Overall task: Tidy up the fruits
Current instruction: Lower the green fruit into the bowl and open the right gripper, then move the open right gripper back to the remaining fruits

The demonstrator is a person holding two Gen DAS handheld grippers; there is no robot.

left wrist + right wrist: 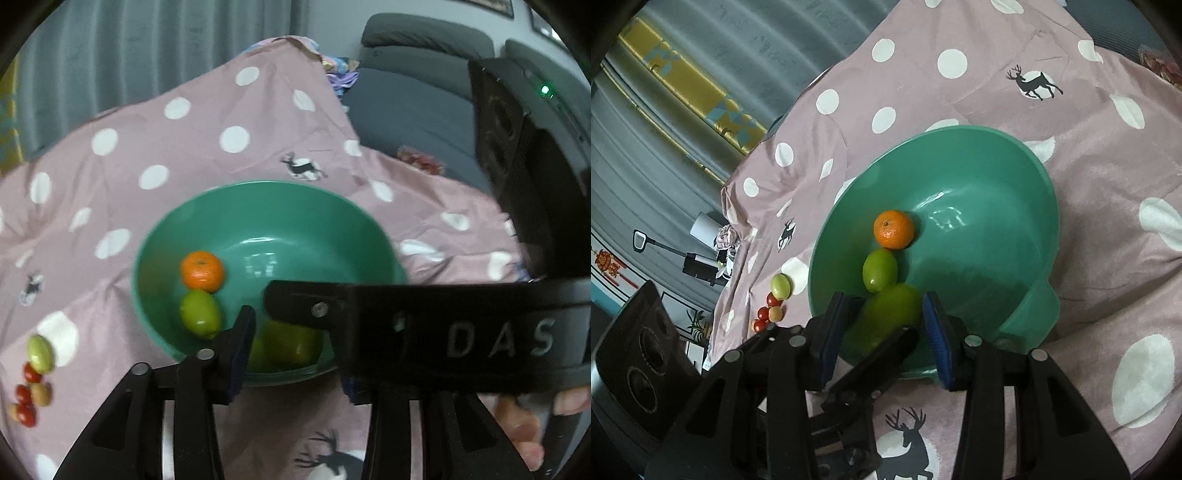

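A pink polka-dot cloth with deer prints (997,92) covers the surface beneath both grippers. Just ahead of the fingers sits a round teal plastic bowl (997,177). Inside it, a big green fruit (890,317) lies between the right gripper (886,332) fingers, partly open; whether the pads press it I cannot tell. Beyond lie a smaller green fruit (880,269) and an orange mandarin (894,229). The left gripper (291,354) stands partly open with that big fruit beyond; its right finger is hidden.
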